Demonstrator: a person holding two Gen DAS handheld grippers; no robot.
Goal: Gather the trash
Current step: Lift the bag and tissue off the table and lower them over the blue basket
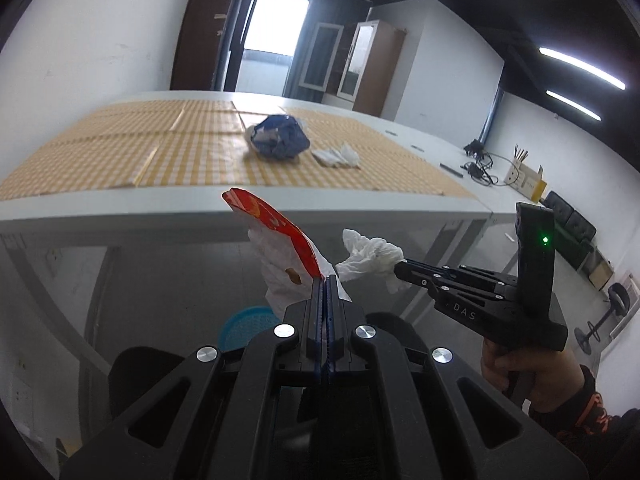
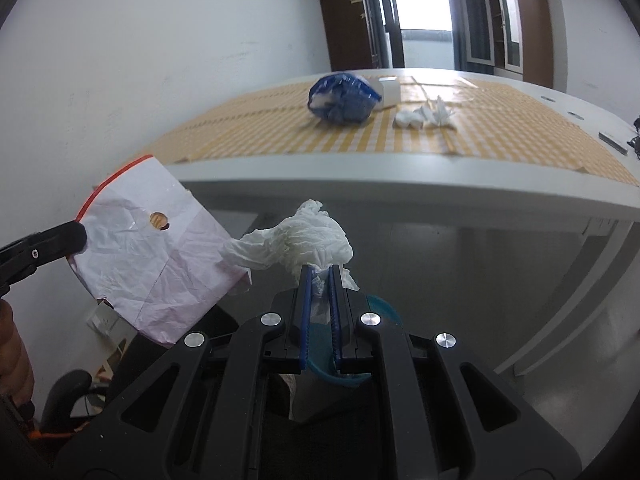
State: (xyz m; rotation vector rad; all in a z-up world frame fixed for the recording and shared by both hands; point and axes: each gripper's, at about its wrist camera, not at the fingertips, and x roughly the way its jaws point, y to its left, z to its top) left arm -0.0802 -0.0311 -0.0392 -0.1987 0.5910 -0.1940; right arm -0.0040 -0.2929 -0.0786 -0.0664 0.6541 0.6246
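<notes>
**Both grippers hold trash in front of the desk**

The left gripper (image 1: 327, 280) has its fingers pressed together on a flat red-and-white paper wrapper (image 1: 280, 240), held below the edge of the white desk (image 1: 240, 216). The right gripper (image 2: 320, 272) pinches a crumpled white tissue (image 2: 304, 236) just beside that wrapper. A round blue plastic bin (image 1: 244, 320) stands on the floor beneath them. On the desk's yellow checked cloth (image 2: 500, 136), a crumpled blue plastic bag (image 2: 344, 98) lies beside another white tissue wad (image 2: 424, 116).
</notes>
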